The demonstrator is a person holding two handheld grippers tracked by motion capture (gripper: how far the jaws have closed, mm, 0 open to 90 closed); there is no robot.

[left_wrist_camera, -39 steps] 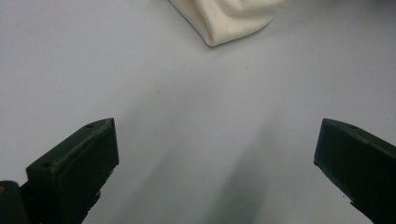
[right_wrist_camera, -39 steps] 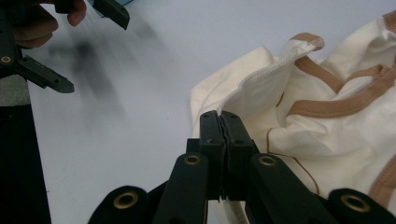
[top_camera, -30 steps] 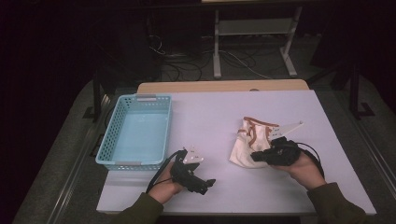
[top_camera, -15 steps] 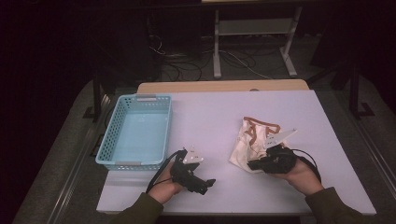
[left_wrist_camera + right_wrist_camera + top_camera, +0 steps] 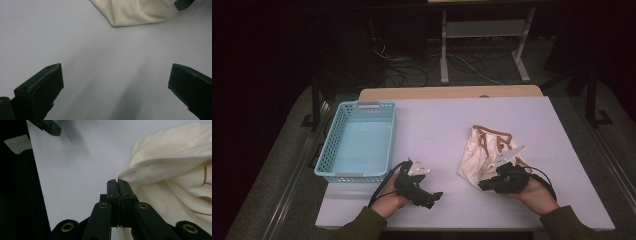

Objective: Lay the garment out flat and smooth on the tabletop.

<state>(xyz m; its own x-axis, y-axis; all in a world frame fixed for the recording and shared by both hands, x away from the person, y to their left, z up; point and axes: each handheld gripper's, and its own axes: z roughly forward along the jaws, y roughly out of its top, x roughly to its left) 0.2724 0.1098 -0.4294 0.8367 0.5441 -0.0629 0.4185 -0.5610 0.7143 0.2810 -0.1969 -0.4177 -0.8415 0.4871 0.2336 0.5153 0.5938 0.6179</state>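
Cloth (image 5: 479, 155), cream with brown trim: crumpled heap on the right half of the white table (image 5: 442, 125), near the front edge. Brown line markings on the fabric; no readable lettering or label on it.

Right gripper (image 5: 486, 185): jaws pressed together, pinching the hemmed near edge of the cloth, as the right gripper view shows (image 5: 120, 182). Grey plate on top.

Left gripper (image 5: 436, 196): jaws wide apart, nothing between them, resting low over bare table near the front edge, well apart from the cloth. In the left gripper view a corner of the cloth (image 5: 132, 12) lies ahead.

Basket (image 5: 358, 175), light blue plastic, lattice walls: left side of the table, no contents visible, no writing legible.
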